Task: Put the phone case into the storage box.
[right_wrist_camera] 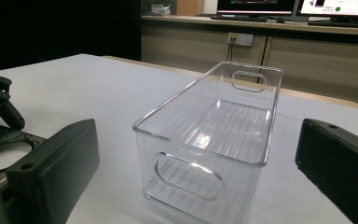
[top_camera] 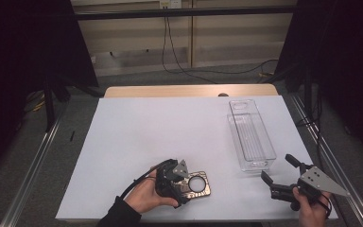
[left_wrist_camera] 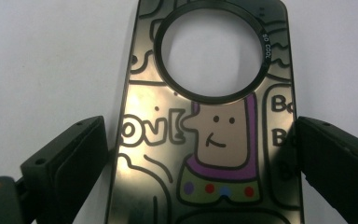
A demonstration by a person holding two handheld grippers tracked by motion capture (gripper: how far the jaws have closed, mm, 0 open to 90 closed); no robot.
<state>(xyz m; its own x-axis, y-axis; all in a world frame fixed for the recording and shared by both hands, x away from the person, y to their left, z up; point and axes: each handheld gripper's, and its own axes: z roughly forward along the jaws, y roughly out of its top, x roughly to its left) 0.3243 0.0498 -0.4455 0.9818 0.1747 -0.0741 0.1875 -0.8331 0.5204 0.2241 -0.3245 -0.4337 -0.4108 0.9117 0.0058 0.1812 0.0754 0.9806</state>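
Lower centre of the high view: left gripper (top_camera: 185, 182) straddles the phone case (top_camera: 196, 185) lying flat, jaws wide, right pad near its edge | lower right: right gripper (top_camera: 278, 173) wide, empty, facing the clear bin (top_camera: 251, 134) | likely step: close squarely on both long edges, below the ring cutout (left_wrist_camera: 213, 50).

We wear a dark sleeve (top_camera: 121, 215) on our left arm; both grippers are black, with grey triangular plates (top_camera: 320, 180) and a black cable (top_camera: 137, 182).
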